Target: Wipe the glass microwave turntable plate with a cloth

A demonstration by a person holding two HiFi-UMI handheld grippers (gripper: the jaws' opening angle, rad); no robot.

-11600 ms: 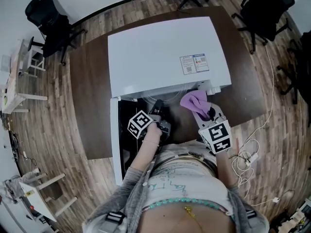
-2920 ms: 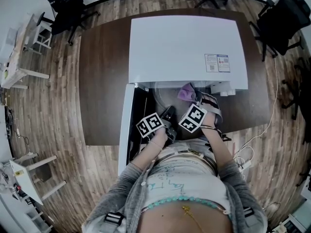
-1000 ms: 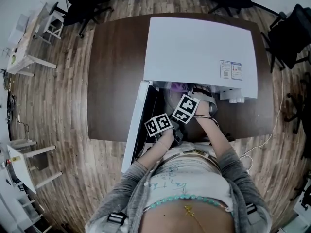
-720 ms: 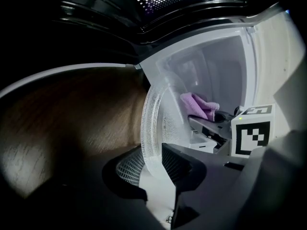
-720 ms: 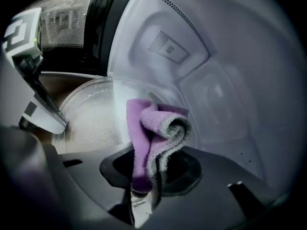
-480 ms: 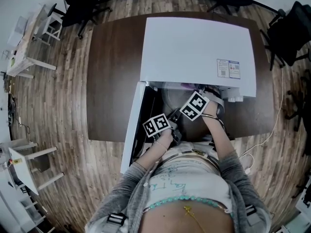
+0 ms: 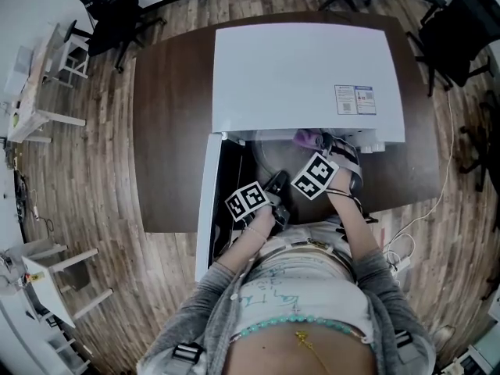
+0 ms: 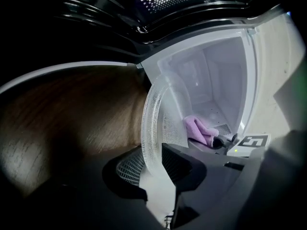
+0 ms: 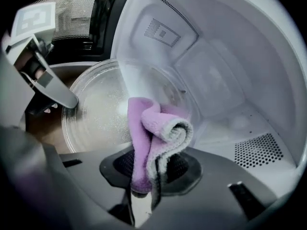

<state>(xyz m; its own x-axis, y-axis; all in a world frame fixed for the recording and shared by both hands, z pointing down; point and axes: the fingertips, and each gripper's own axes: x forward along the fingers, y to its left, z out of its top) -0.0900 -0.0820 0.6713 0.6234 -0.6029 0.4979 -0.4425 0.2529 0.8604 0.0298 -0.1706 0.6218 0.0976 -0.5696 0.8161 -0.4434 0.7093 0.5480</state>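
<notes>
Glass leads the head view: the turntable plate (image 7: 267,153) sits at the mouth of the white microwave (image 7: 305,76), which stands on a dark wood counter (image 7: 168,131) with its door (image 7: 205,201) swung open to the left. The left gripper (image 7: 275,186) reaches to the plate's near rim. The right gripper (image 7: 328,148) points into the oven beside it, with a purple cloth (image 7: 306,137) at its tip.

Left gripper view: the 2 jaws of the left gripper (image 8: 153,164) are clamped on the rim of the turntable plate (image 8: 160,121), 1 jaw on each face. The plate stands on edge in front of the white cavity of the microwave (image 8: 216,75). The purple cloth (image 8: 199,130) shows just past its far face, and the brown counter (image 8: 62,123) lies to the left.

Right gripper view: the right gripper (image 9: 148,171) has its jaws shut on the folded purple cloth (image 9: 153,138), whose free end curls up in front of the turntable plate (image 9: 100,111). Whether the cloth presses on the glass I cannot tell. The left gripper (image 9: 62,97) bites the plate's left rim, with the mesh door (image 9: 72,13) behind it.
</notes>
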